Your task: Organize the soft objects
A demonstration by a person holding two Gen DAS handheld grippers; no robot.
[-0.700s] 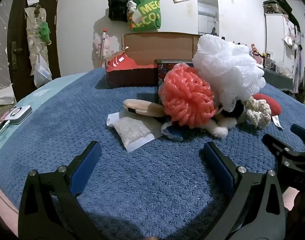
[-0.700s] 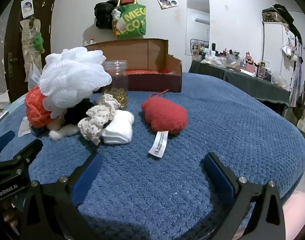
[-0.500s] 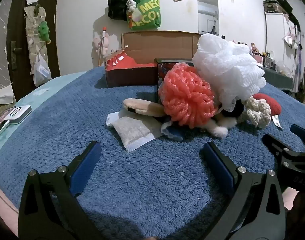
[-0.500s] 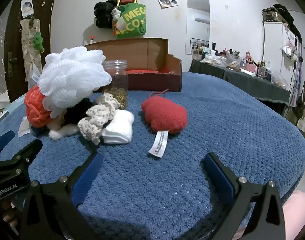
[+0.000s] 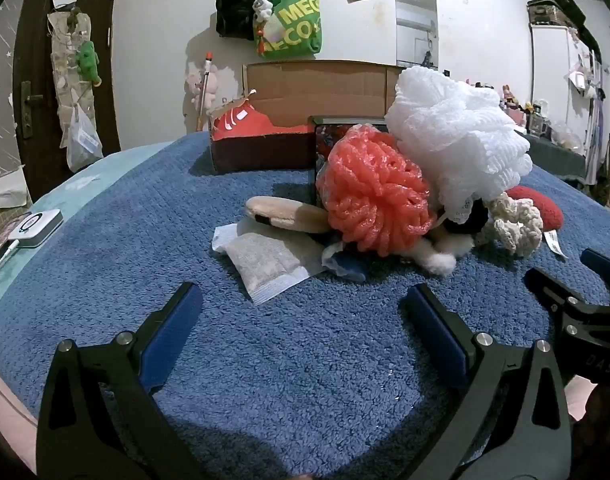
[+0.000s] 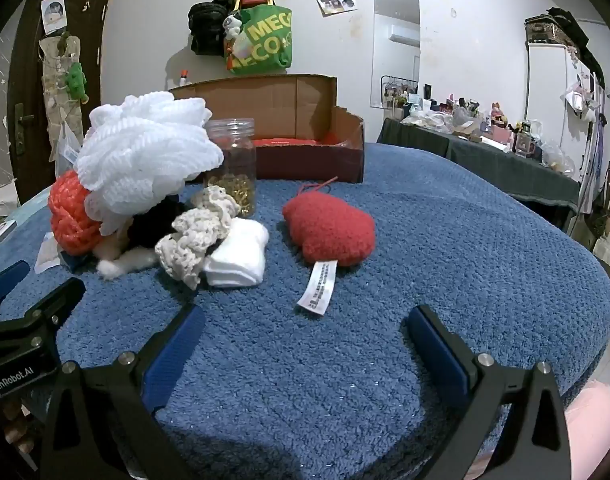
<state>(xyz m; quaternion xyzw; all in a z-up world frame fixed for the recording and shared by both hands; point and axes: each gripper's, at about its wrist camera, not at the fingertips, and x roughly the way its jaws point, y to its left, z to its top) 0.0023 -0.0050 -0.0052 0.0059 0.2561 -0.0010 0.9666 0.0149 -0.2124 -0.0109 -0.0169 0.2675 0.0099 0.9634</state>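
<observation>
Red plush heart (image 6: 331,230) with white tag (image 6: 318,288), green "MEG ECO" bag (image 6: 265,38)

left gripper (image 5: 301,294) spread wide, soft pile (image 5: 385,196) beyond

Black tongs (image 5: 301,300), blue pads (image 5: 169,328)

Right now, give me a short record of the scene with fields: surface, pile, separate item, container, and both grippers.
surface: blue blanket
pile: white mesh pouf on top, coral mesh pouf beside it, cream crochet piece, white folded cloth, sachet
separate item: red plush heart, tag toward the camera, apart from the pile
container: cardboard box behind, open
left gripper: open, empty
right gripper: open, empty
</observation>
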